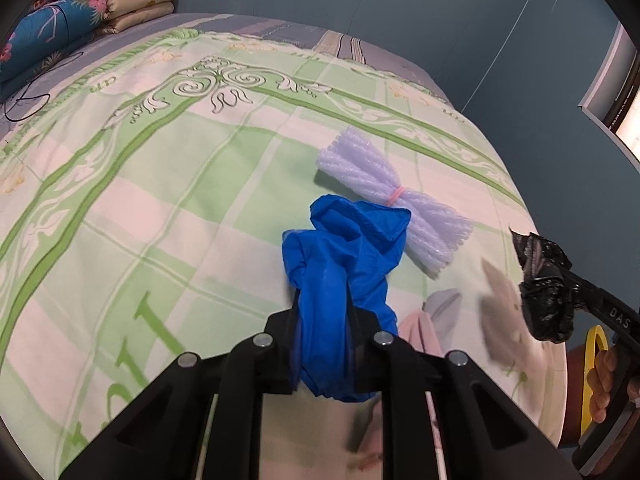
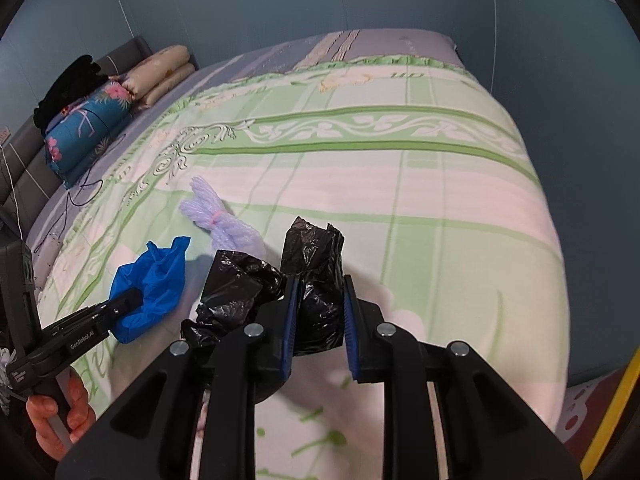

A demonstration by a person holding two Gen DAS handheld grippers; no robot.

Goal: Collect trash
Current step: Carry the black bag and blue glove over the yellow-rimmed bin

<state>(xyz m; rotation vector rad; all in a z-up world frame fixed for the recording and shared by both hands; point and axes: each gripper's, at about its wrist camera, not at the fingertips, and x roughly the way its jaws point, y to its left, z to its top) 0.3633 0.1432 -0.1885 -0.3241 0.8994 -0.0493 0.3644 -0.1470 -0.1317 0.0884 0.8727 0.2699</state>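
Trash above a green-patterned bed (image 1: 160,184): left gripper (image 1: 322,300) jaws pinch a blue glove (image 1: 344,264), right gripper (image 2: 318,308) jaws clamp a black bag (image 2: 316,280); foam netting bundle (image 1: 394,198) lies on the bedspread

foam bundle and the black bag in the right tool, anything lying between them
Only bare green checked bedspread separates the foam bundle from the black bag in the left wrist view; in the right wrist view the bag overlaps the bundle's near end.
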